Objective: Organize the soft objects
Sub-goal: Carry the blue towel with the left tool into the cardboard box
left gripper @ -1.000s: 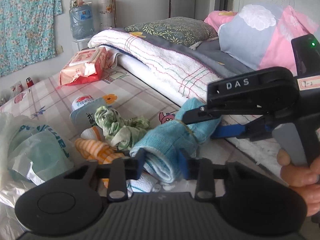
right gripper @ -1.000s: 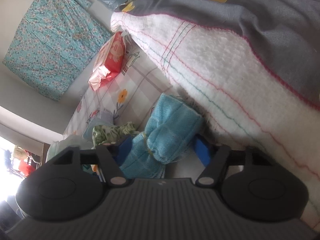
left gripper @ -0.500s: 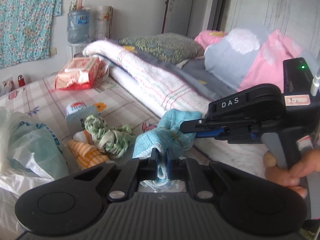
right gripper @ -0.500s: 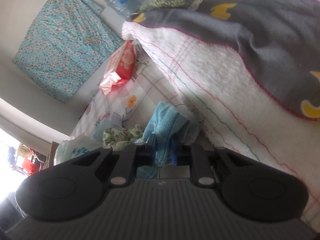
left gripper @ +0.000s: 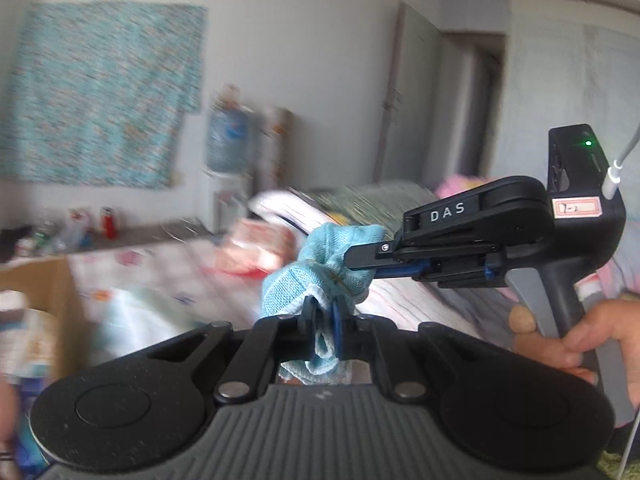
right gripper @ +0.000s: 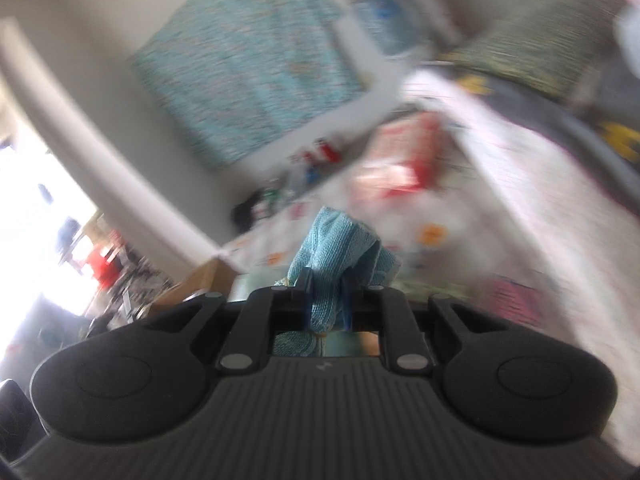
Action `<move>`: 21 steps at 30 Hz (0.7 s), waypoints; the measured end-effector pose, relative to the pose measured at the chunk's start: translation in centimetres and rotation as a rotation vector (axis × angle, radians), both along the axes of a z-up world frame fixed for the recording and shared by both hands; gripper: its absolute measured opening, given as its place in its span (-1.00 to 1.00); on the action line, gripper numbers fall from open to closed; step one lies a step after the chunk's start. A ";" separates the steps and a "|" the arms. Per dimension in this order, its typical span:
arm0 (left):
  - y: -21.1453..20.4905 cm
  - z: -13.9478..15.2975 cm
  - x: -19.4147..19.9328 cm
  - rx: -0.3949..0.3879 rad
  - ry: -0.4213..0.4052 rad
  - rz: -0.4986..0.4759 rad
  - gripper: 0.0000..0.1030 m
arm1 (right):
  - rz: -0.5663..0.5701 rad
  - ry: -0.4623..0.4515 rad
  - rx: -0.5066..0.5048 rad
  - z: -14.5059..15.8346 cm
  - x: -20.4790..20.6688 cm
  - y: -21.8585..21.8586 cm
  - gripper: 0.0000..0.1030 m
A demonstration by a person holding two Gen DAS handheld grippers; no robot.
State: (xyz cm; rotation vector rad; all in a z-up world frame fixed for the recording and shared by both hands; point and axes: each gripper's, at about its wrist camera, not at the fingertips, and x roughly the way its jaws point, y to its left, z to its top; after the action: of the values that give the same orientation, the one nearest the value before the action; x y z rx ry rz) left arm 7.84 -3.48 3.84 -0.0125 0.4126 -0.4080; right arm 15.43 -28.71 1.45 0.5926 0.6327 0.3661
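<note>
So the blue knit cloth (left gripper: 320, 264) is up in the air, above the checked bedspread (left gripper: 168, 276), bunched between both tools. The left gripper (left gripper: 324, 320) is clamped tight on its lower end and the right gripper (left gripper: 362, 259) comes in from the right and pinches the upper end; in the right wrist view the right gripper (right gripper: 326, 300) has a fold squeezed between its blue pads (right gripper: 307, 314).

What could go sideways: each grip only has a thin fold, so if the two hands pull apart too hard the knit could slip out of one side and the whole thing would swing from the other. A loose tail hangs below the left jaws and could snag. Everything behind is blurred, so aiming a drop looks tricky.

Count: one blue cloth, two grippers, one hand (left gripper: 576, 340) visible on the right tool's handle, one cardboard box (left gripper: 44, 300) on the left, one red-and-white packet (left gripper: 256, 252) further back, one water jug (left gripper: 228, 140) by the far wall.
</note>
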 end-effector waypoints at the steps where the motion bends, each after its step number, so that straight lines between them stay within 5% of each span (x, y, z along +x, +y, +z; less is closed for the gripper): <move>1: 1.2 0.5 -0.3 -0.002 -0.014 0.033 -0.83 | 0.037 -0.013 -0.002 0.8 0.5 1.6 -0.75; 10: 13.4 3.3 -3.7 -0.006 -0.055 0.395 -0.83 | 0.421 -0.052 0.015 5.7 4.5 19.0 -0.75; 16: 20.9 2.4 -4.6 -0.039 0.032 0.629 -0.83 | 0.648 0.060 0.019 5.0 6.2 31.9 -0.75; 21: 24.9 0.8 -2.9 -0.032 0.144 0.728 -0.83 | 0.749 0.157 -0.035 2.8 7.1 39.5 -0.75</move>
State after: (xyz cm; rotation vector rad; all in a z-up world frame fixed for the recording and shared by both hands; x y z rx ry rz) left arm 4.90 21.38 4.65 -0.2178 0.5123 0.3065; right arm 22.50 10.80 4.29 0.3319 1.0037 1.0125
